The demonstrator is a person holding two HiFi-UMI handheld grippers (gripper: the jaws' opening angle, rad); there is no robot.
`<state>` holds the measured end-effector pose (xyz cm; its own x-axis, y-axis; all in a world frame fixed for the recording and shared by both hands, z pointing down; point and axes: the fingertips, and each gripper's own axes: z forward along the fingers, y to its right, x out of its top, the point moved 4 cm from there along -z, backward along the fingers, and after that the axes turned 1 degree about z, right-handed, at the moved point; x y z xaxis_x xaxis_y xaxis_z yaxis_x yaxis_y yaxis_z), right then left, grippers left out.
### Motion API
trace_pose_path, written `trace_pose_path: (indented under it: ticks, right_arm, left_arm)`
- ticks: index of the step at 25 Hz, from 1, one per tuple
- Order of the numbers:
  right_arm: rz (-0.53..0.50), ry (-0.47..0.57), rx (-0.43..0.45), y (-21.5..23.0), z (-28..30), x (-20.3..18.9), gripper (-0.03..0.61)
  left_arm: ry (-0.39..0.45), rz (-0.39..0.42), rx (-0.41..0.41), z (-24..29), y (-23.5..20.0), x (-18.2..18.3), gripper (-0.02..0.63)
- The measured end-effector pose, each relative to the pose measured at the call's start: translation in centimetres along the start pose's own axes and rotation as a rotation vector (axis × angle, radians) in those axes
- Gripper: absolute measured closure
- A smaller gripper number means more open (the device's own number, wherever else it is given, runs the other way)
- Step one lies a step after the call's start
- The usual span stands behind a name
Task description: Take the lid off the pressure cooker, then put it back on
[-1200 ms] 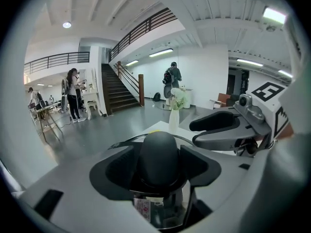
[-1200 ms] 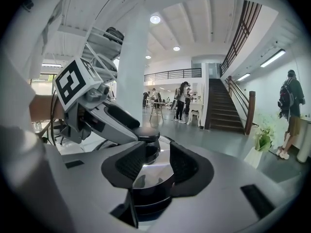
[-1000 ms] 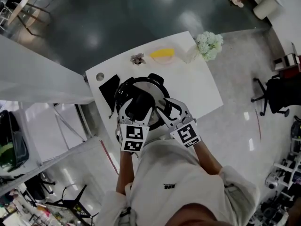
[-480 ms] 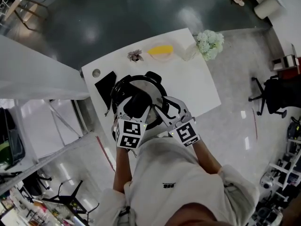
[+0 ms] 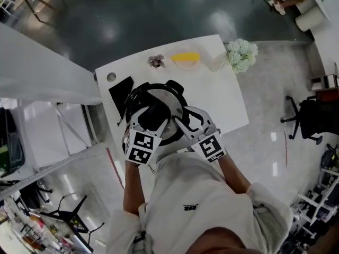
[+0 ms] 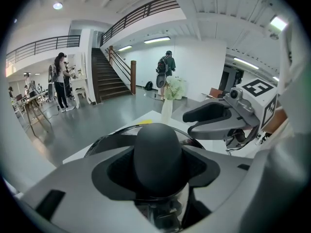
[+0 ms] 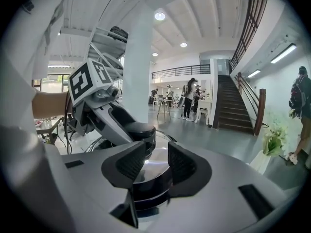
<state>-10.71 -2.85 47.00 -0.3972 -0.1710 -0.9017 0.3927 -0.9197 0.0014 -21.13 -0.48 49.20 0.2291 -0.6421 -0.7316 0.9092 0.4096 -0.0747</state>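
The pressure cooker (image 5: 170,97) stands on the white table (image 5: 222,99) with its steel lid (image 7: 158,176) on. My left gripper (image 5: 152,115) reaches over the lid from the near side. Its jaws are closing on the lid's black dome knob (image 6: 158,152), and the pads touch the knob on both sides. My right gripper (image 7: 156,161) is at the cooker's near right rim. Its jaws stand narrow, astride the black side handle (image 7: 148,198), and seem to clamp it. Each gripper shows in the other's view: the right gripper (image 6: 214,120) and the left gripper (image 7: 138,132).
A flat black pad (image 5: 121,93) lies left of the cooker. At the table's far edge are a small dried flower (image 5: 157,61), a yellow dish (image 5: 185,58) and a white bouquet (image 5: 242,54). People stand far off by the stairs (image 6: 62,81).
My left gripper's jaws have narrowed round the lid's knob. Both hands have stayed at the cooker, and the lid has not moved.
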Motion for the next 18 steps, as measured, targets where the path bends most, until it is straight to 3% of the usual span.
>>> trace_pose_path:
  ticks: [11,18]
  right_arm:
    - [-0.039,0.014,0.0,-0.01,0.33,-0.01,0.44]
    - [0.002,-0.012,-0.029,-0.35,0.2,-0.01,0.44]
  left_arm:
    - [0.006,0.016,-0.025,-0.15,-0.06,0.02,0.327]
    - [0.003,0.072,-0.086,-0.08,-0.17,-0.06,0.328]
